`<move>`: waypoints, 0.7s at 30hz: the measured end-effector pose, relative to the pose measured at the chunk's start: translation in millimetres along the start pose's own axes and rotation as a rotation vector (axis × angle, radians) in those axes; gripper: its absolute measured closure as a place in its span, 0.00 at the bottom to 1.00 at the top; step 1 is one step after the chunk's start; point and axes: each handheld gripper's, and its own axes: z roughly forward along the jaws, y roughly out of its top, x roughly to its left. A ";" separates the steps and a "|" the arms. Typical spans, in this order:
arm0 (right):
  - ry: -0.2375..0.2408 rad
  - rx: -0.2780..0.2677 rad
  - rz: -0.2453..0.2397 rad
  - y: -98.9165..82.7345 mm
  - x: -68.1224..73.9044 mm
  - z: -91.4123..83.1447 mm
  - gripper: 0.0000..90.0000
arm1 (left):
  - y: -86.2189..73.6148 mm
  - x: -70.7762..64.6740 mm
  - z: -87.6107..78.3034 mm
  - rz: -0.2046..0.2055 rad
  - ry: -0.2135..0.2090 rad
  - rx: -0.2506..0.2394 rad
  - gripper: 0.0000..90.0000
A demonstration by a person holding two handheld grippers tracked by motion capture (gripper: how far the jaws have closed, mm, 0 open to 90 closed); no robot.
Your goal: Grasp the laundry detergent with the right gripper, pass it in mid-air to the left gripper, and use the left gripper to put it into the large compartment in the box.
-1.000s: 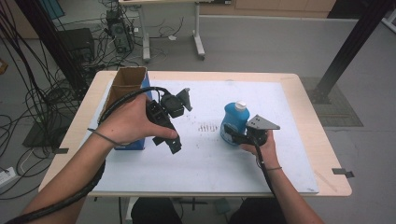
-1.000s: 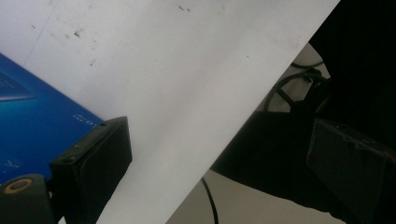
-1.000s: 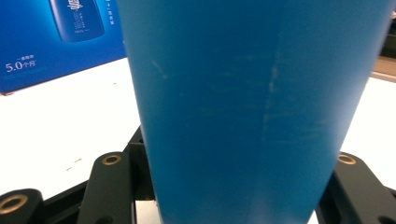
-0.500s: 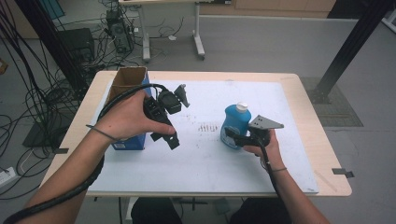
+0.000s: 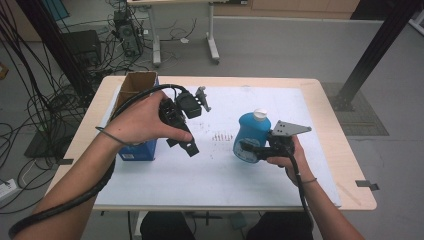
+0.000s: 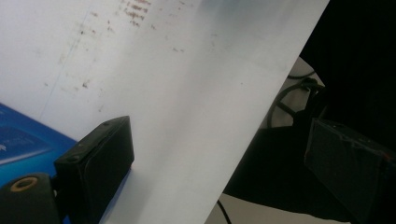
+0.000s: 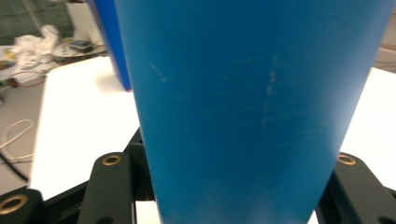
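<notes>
Between the black jaws of the right gripper stands a blue bottle with a white cap, pinched low on its body and upright, just clear of the white sheet that covers the table. In the right gripper view the bottle's blue wall rises straight up from the jaws, one jaw pressed to each side of it. The right hand holds the gripper from behind, and the grey three-cornered plate sits on top, just beside the bottle's shoulder. To the bottle's far side from that hand, well apart from it, the left gripper hangs above the sheet in the left hand, its jaws pointing down towards the person's edge of the table. In the left gripper view those jaws stand spread, nothing between them but the white sheet and its edge below. Just behind the left hand a blue box rests on the sheet, with an open cardboard box beyond it. A patch of small reddish marks lies on the sheet between the two grippers, nearer the bottle.
</notes>
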 end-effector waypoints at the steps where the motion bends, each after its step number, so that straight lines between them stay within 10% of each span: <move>1: 0.019 0.000 -0.004 2.5 0.8 -1.3 0.48 | 0.7 -0.4 -0.3 0.004 -0.001 -0.001 0.09; 21: 0.251 0.030 -0.071 17.2 20.8 -8.9 0.48 | 13.2 -15.0 -9.3 0.147 -0.034 -0.023 0.09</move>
